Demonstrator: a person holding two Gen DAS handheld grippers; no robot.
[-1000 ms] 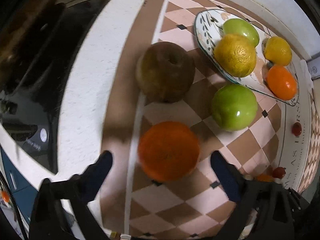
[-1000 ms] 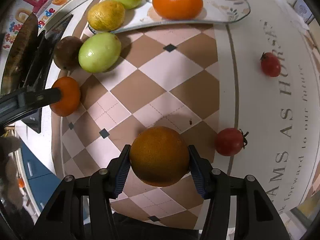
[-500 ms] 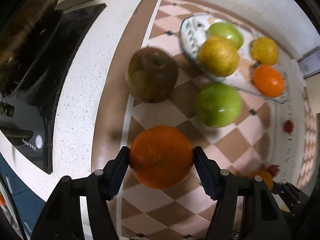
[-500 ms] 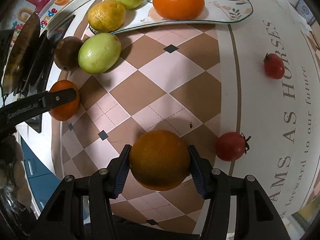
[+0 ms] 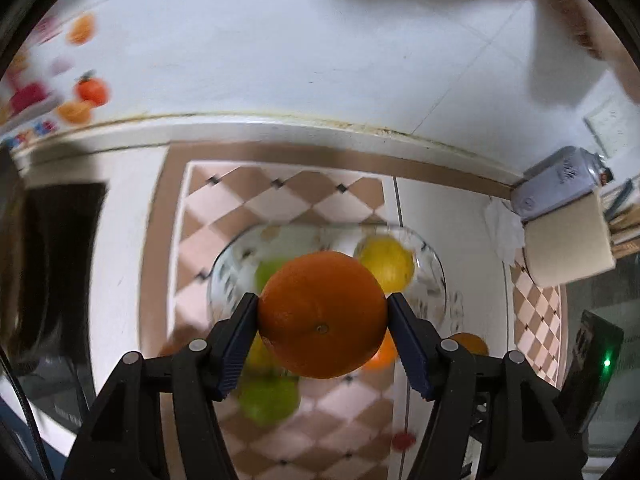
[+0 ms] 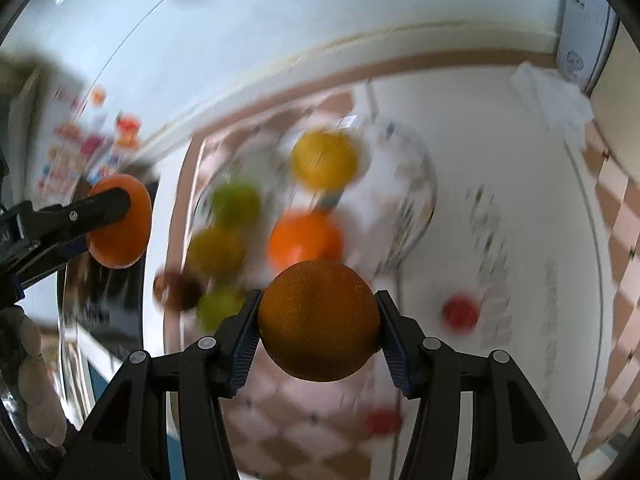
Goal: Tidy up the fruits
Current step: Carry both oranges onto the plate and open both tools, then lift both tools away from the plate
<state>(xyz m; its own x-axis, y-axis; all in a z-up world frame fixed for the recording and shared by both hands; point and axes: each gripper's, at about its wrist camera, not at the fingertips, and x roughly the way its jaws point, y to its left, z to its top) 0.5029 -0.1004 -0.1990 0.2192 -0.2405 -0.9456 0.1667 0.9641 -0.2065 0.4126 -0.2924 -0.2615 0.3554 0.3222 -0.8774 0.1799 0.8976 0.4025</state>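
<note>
Bright orange (image 5: 322,314) sits clamped in the left gripper (image 5: 322,320), lifted, with the glass plate (image 5: 434,276) beyond at 12 o'clock; the right gripper (image 6: 318,322) pinches a duller orange (image 6: 318,320); lower each onto a bare patch of plate before letting go, lest they roll.

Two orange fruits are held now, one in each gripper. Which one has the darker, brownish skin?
The orange in the right gripper: this darker orange looks dull and brownish. The bright orange in the left gripper is vivid and smooth.
</note>
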